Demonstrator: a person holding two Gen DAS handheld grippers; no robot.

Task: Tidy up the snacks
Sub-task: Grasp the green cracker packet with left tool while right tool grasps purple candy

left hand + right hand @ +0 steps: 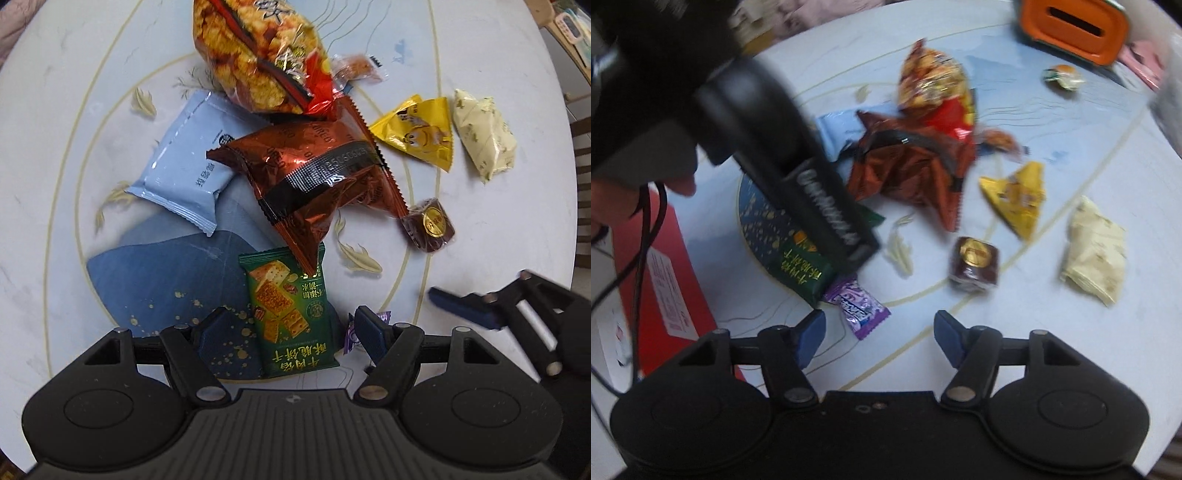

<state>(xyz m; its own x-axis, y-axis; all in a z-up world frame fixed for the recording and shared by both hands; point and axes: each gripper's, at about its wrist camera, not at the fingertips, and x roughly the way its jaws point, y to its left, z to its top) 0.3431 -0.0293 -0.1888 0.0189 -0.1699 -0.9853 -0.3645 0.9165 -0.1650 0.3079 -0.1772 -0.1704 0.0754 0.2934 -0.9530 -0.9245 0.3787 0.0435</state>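
Nine snacks lie on the pale round table [498, 229], one of each kind: a green cracker packet [288, 314], a copper-brown foil bag [321, 177], a large orange rice-cracker bag [255, 51], a light blue packet [188, 158], a yellow triangular pack [421, 133], a cream wrapped sweet [484, 133], a dark brown cube sweet [430, 225], a small orange-wrapped sweet [360, 68] and a purple candy [858, 302]. The left gripper [291, 332] has its fingers wide apart with the near end of the green cracker packet between them; whether either pad touches it cannot be told. The packet's long axis runs straight away from the fingers, its far end tucked under a corner of the copper-brown foil bag. The right gripper [879, 332] also stands spread, holding nothing; the purple candy lies just ahead of its left finger, slanting diagonally.
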